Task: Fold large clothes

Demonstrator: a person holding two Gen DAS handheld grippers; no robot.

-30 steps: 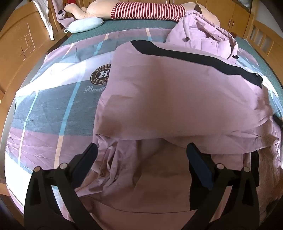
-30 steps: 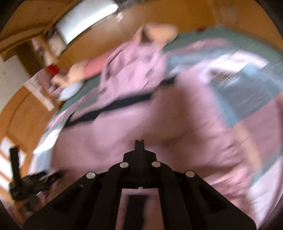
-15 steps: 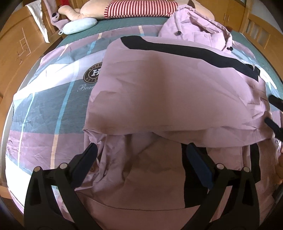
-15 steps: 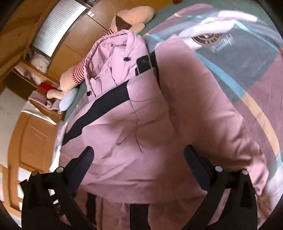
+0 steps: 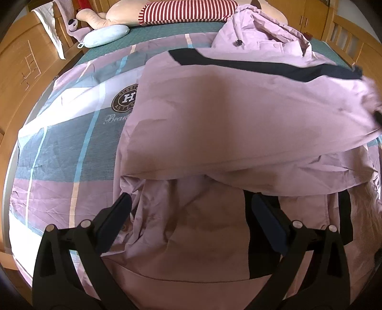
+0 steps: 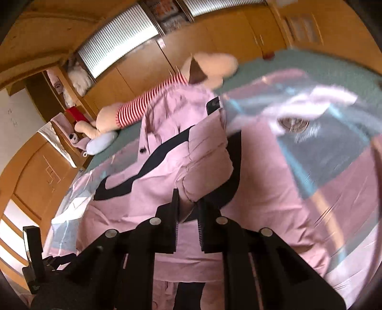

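A large pink jacket (image 5: 238,114) with a black stripe lies on the bed, its hood toward the far end. A sleeve is folded across the body. My left gripper (image 5: 188,209) is open and empty, hovering over the jacket's near hem. My right gripper (image 6: 187,207) is shut on a bunched fold of the pink jacket (image 6: 203,171) at its right side and lifts it. The right gripper's tip shows at the right edge of the left wrist view (image 5: 377,116). The left gripper shows at the lower left of the right wrist view (image 6: 35,269).
The bed has a plaid duvet (image 5: 59,143) with a round logo (image 5: 125,99). A striped plush toy (image 5: 186,10) and a blue pillow (image 5: 105,38) lie at the head. Wooden wardrobes (image 6: 214,43) and a bed frame (image 5: 19,66) surround the bed.
My right gripper was open half a second ago; it has shut on the jacket's right side and raised the fabric. The left gripper has stayed open over the hem.
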